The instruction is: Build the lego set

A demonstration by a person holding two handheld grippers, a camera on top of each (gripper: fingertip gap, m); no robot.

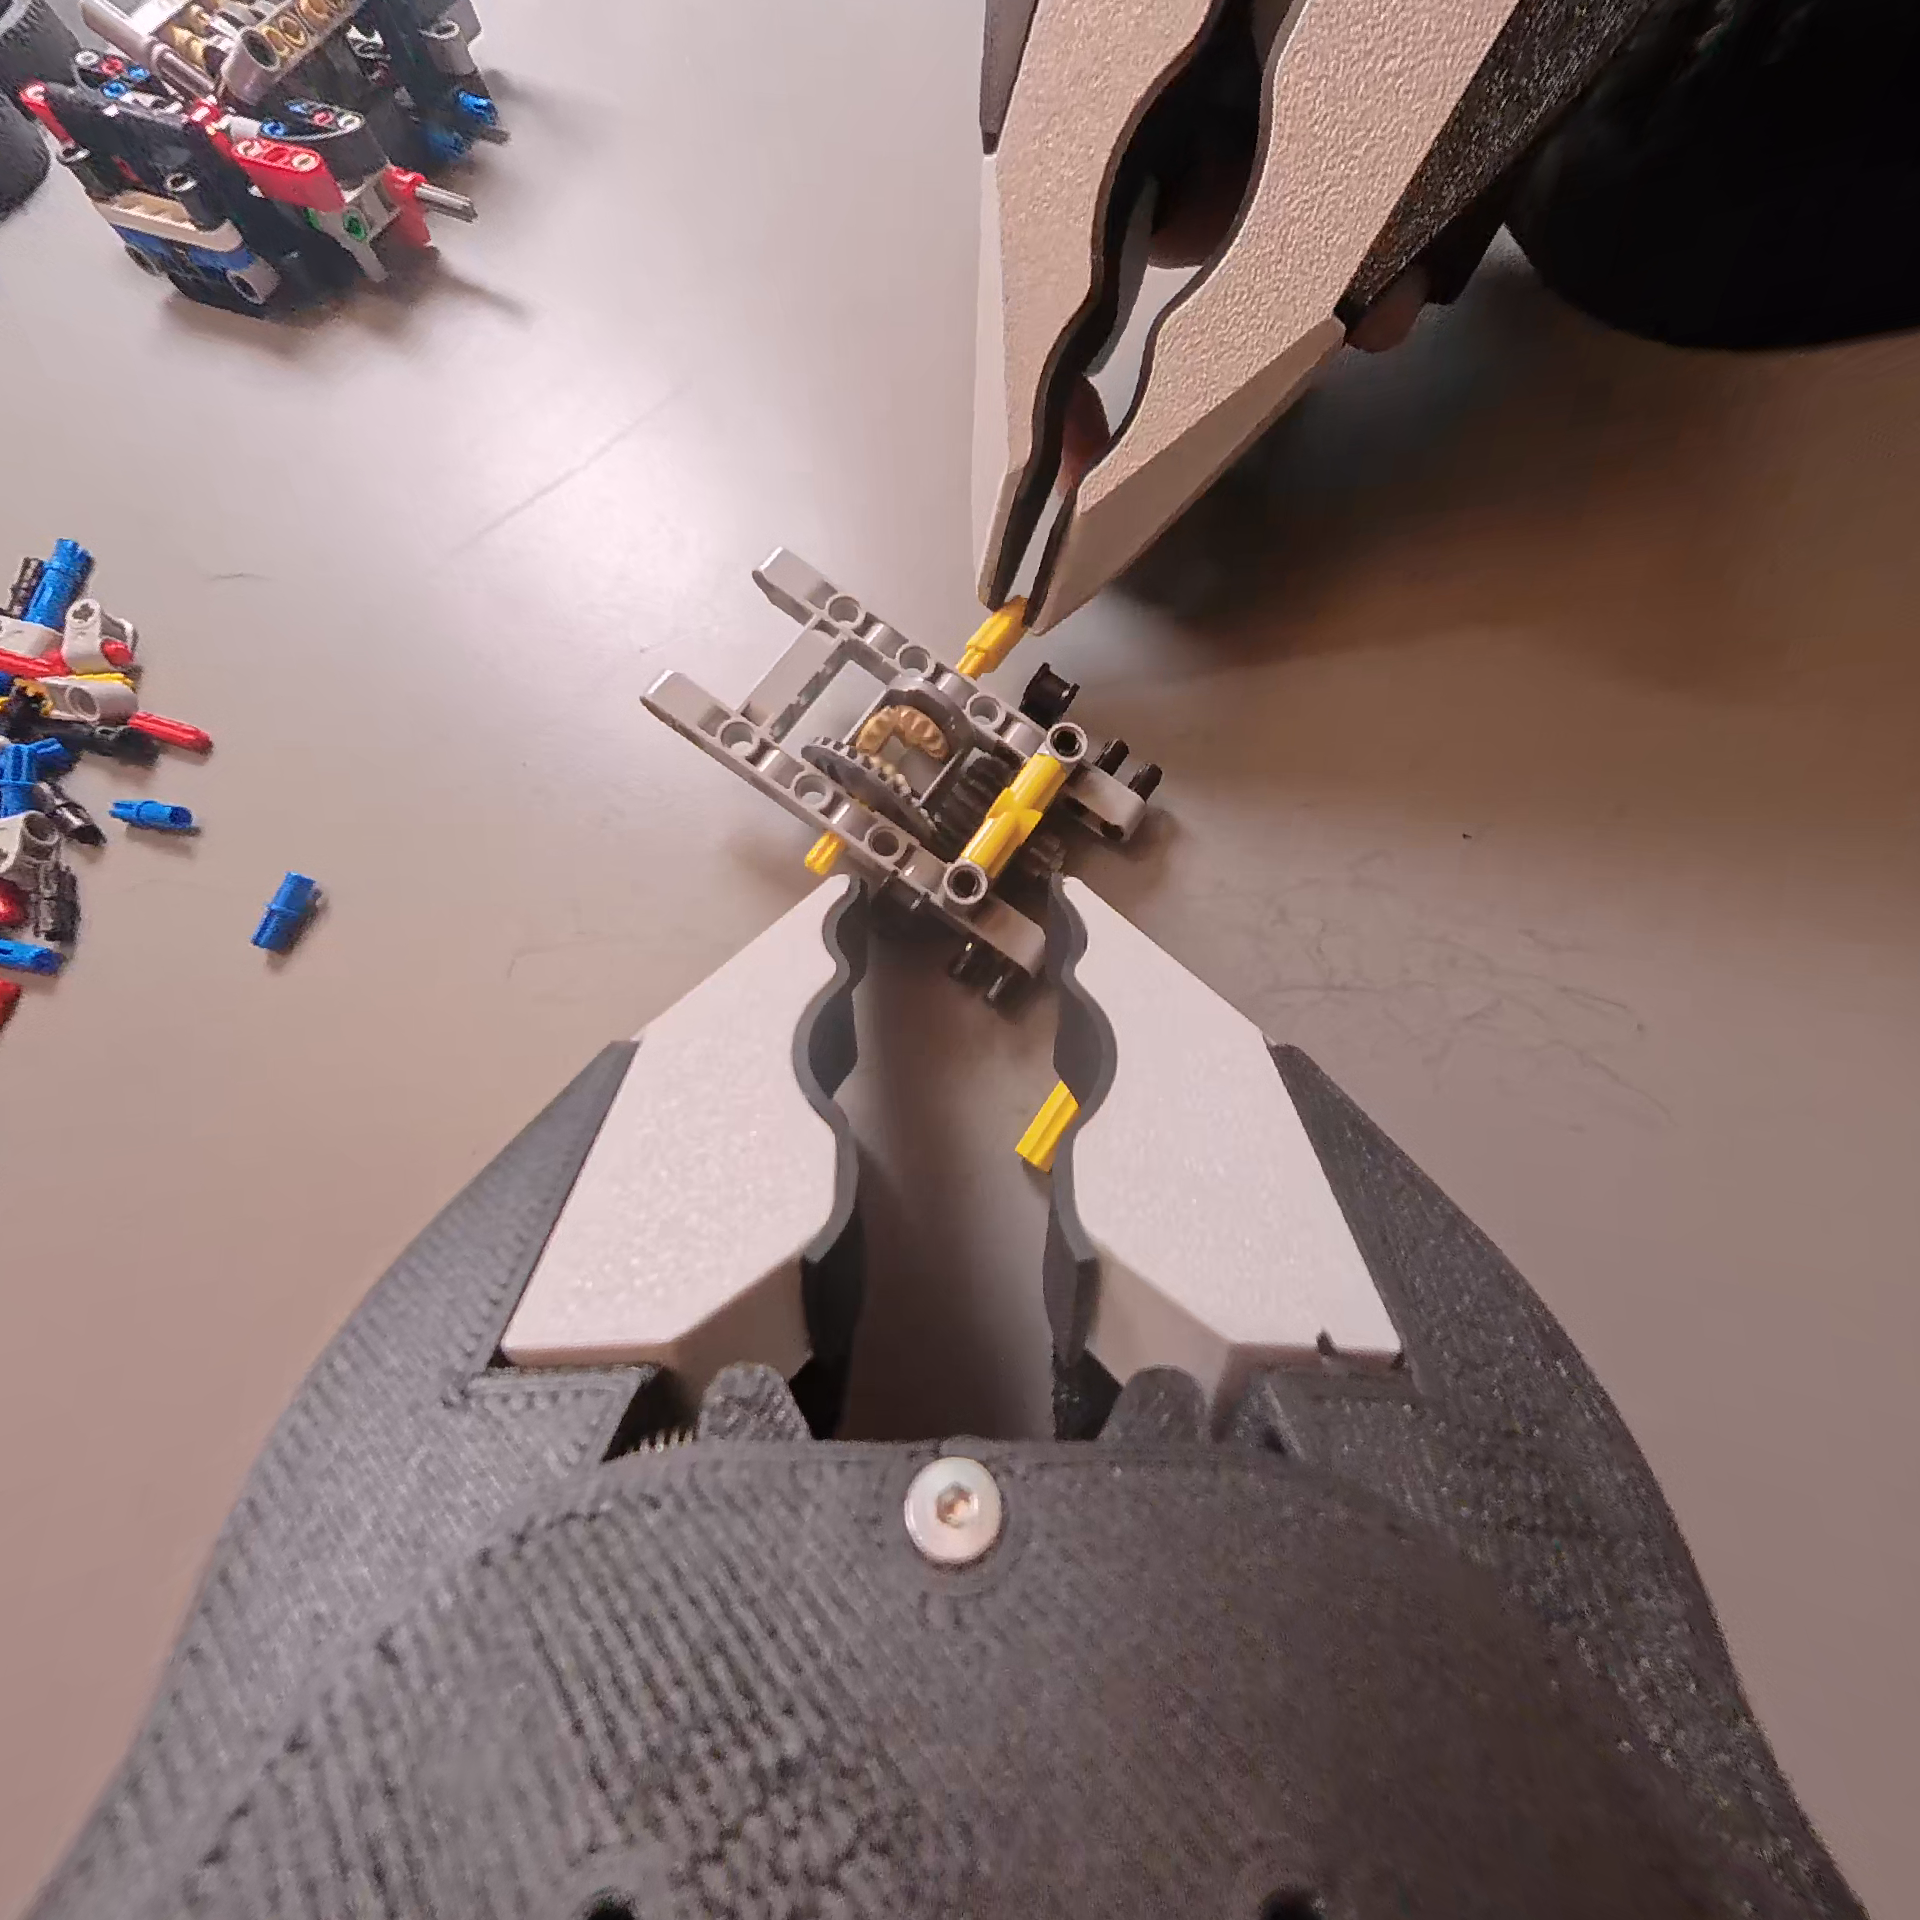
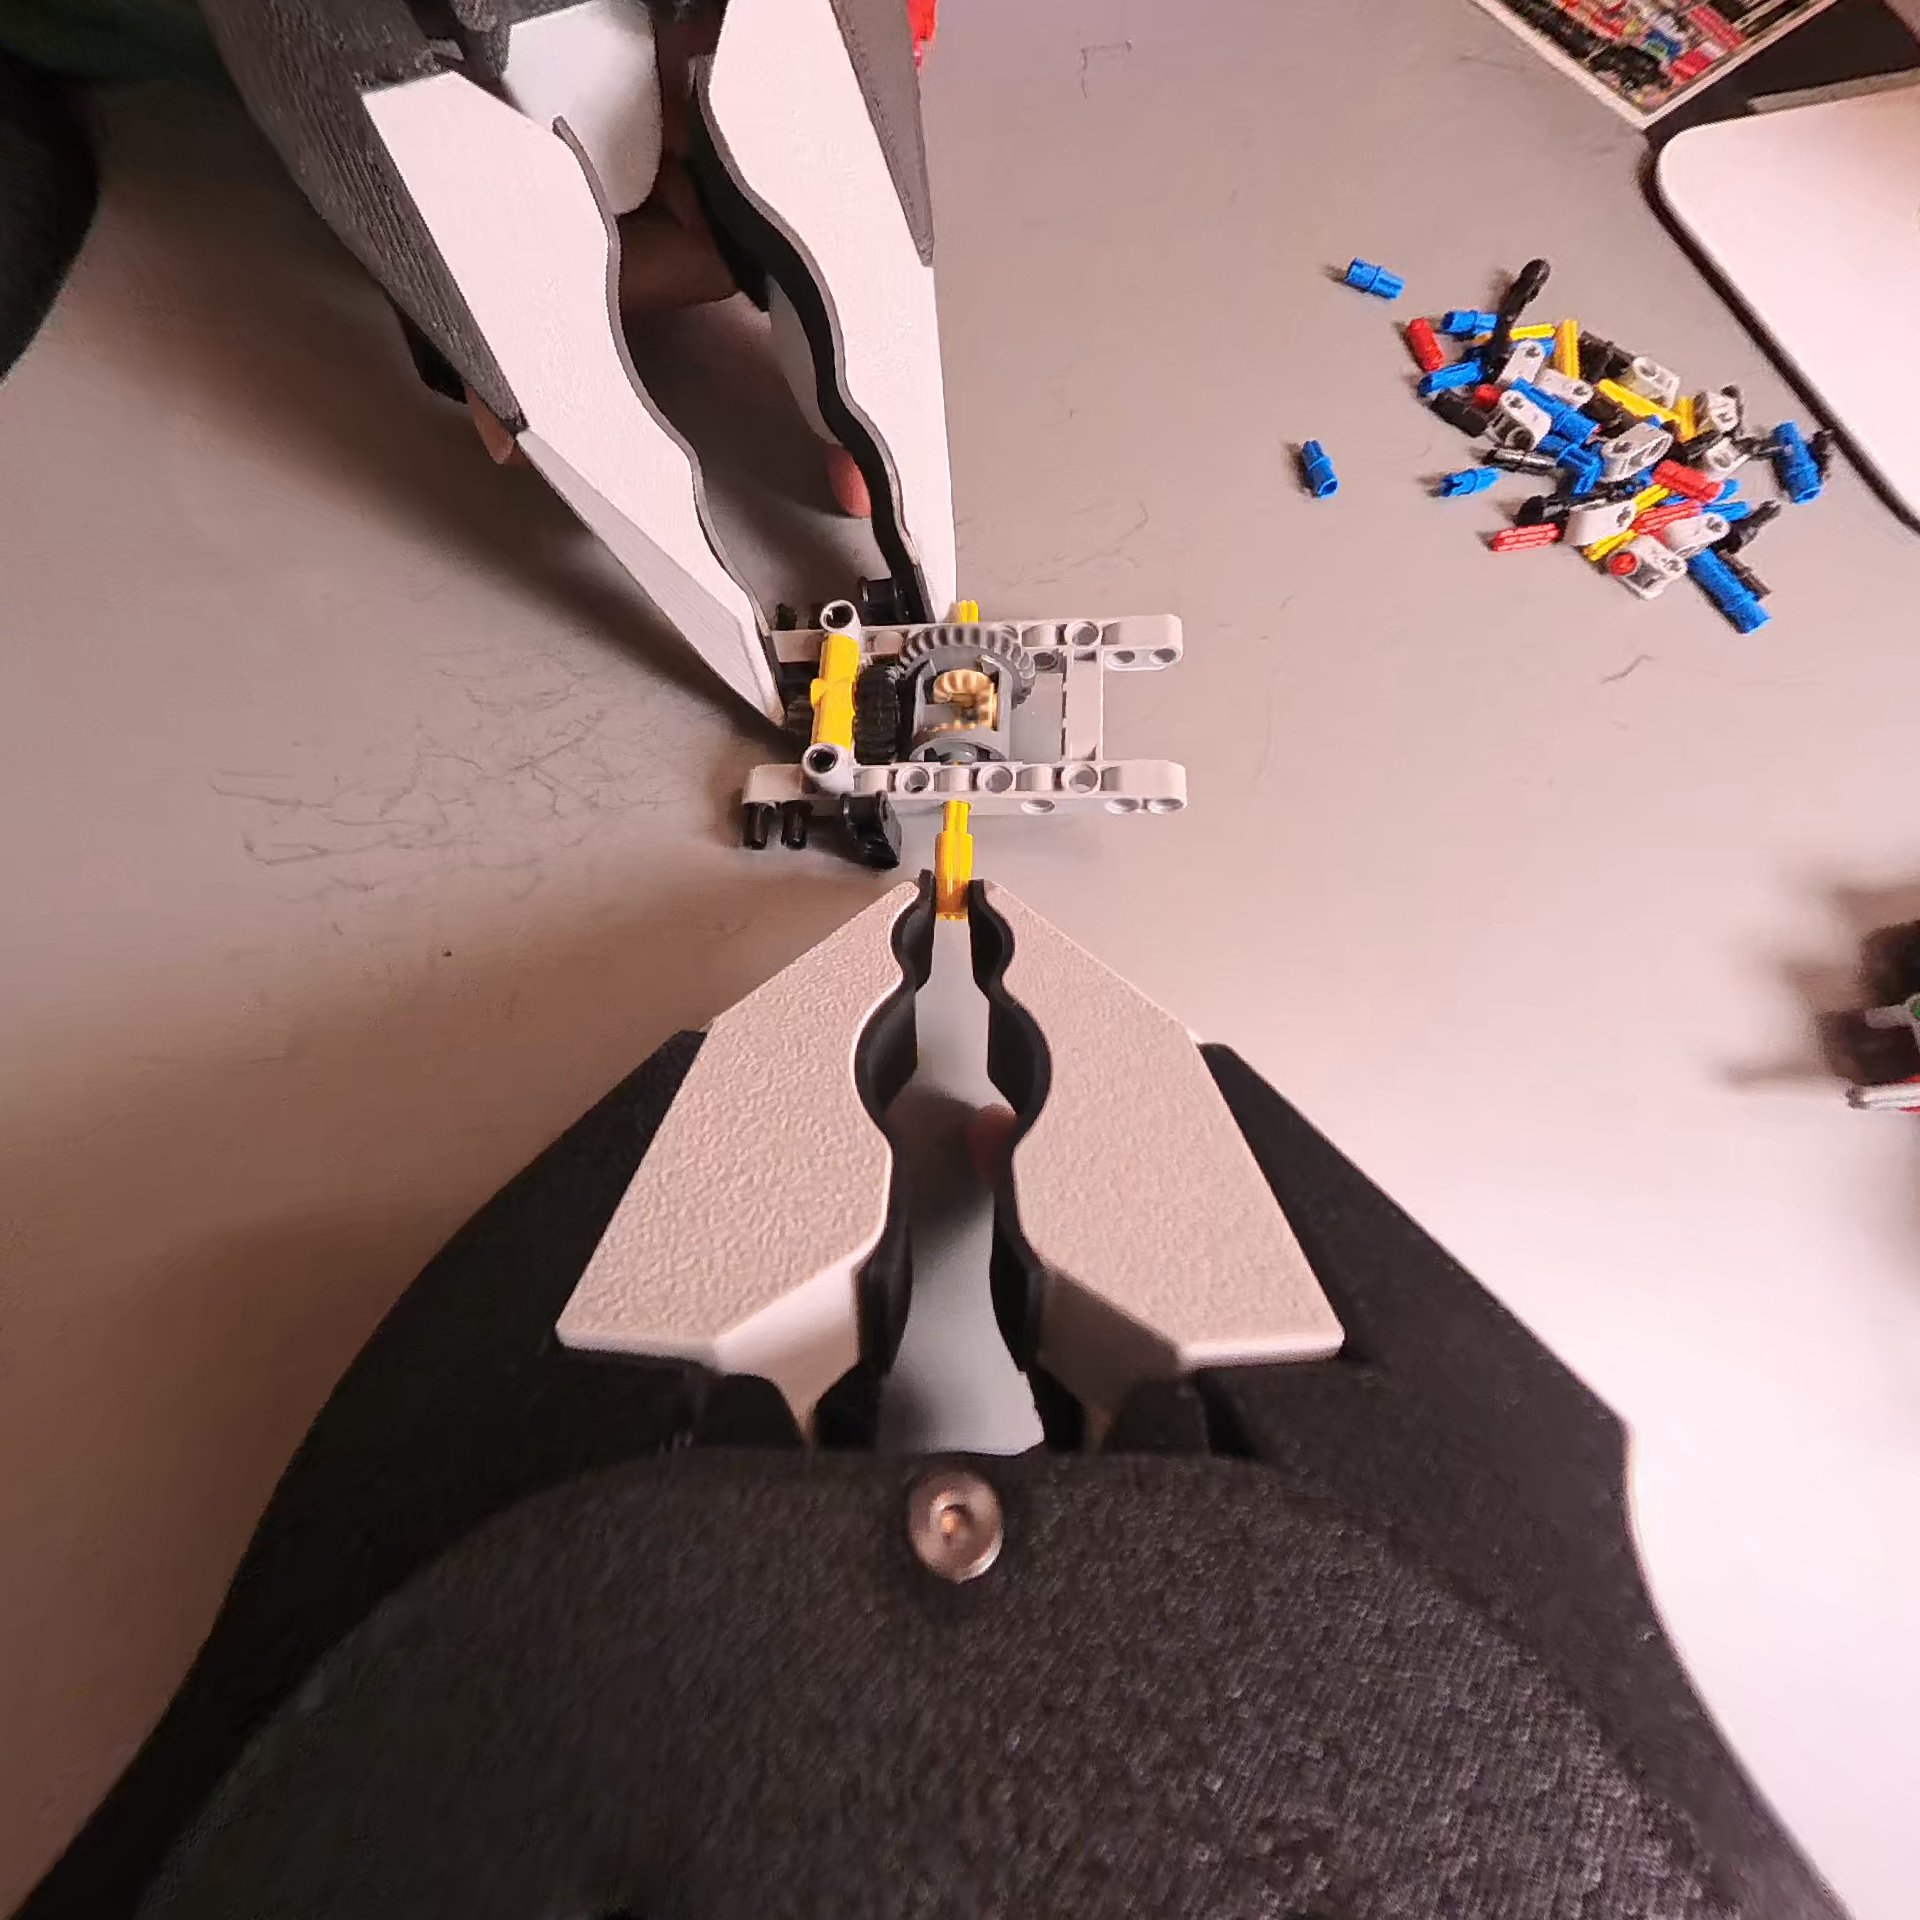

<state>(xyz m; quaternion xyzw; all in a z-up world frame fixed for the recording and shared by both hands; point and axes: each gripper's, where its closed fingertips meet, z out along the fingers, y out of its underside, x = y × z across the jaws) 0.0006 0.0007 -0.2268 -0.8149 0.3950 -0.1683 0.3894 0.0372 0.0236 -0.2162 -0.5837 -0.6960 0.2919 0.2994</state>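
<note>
Partly built, far from finished. On the table [image 1: 1455, 1039] sits a small grey frame [image 2: 966, 717] with two side beams, a round gear housing [image 2: 961, 701] mounted between them, a tan gear inside, a yellow crossbar [image 2: 834, 691] at one end and black pins sticking out of the near corner.

Right gripper [image 2: 948, 891] clenched on the outer end of a thin yellow axle [image 2: 952, 831], already threaded part-way through the side beam toward the gear housing (judging by the stub showing at the far beam, nearly or fully through, though hard to say for certain). Left gripper [image 1: 951, 904] closed around the crossbar end of the frame, holding it flat and steady against the push.

Beside the left finger [image 1: 1174, 1122], a loose yellow piece [image 1: 1047, 1124] lying on the table, unused so far.

Plenty left: a heap of loose parts [image 2: 1621, 457] in blue, red, yellow, black and grey waiting well apart from the frame, plus two stray blue pins [image 2: 1317, 468] nearer in. Off in the far corner, a larger, denser chunk of the model [image 1: 249, 145], apparently done as its own section and probably due to be joined with this frame later.
</note>
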